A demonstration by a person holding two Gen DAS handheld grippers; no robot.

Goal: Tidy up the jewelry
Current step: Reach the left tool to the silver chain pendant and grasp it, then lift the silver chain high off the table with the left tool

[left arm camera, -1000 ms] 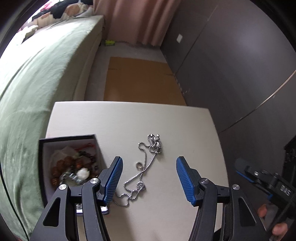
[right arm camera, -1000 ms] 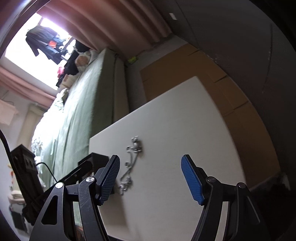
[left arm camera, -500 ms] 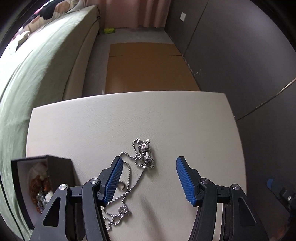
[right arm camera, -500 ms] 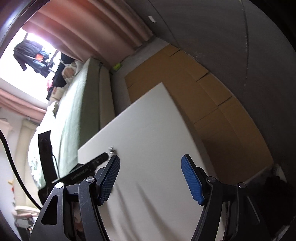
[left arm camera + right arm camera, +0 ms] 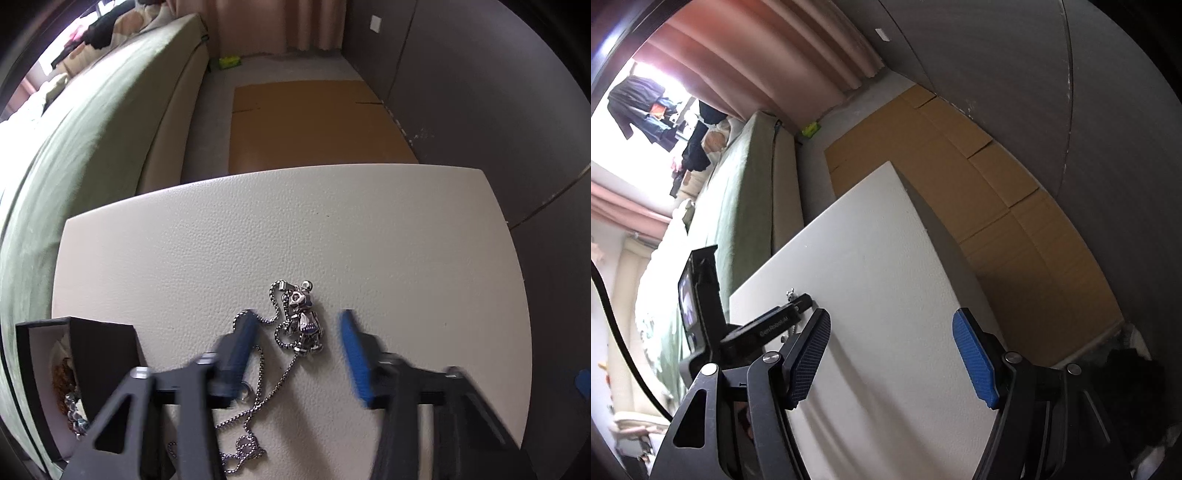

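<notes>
Item: silver ball-chain necklace [image 5: 273, 373] with a bear-shaped metal pendant [image 5: 304, 325], lying loose on the cream tabletop [image 5: 332, 229].

Location: pendant near the tabletop's middle; chain trailing from it toward 7 o'clock in slack loops. A black jewelry box [image 5: 99, 350], open and holding beaded pieces, stands at 9 o'clock from the pendant, well apart from it.

Left hand-held gripper [image 5: 295, 350]: pointed steeply down over the pendant, its jaws just closing, blurred in the left wrist view. The pendant sits between the blue pads but neither pad presses on it; a gap shows on each side.

Right hand-held gripper [image 5: 892, 354]: jaws apart, nothing between them, over bare tabletop at 3 o'clock from the necklace.

Handling, as judged: the chain is limp and light, likely to slither, snag or knot if dragged. The pendant is the one rigid, solid part and looks the best hold, pinched across its body. Its polished metal may slip between the pads, and the chain will dangle and swing.
</notes>
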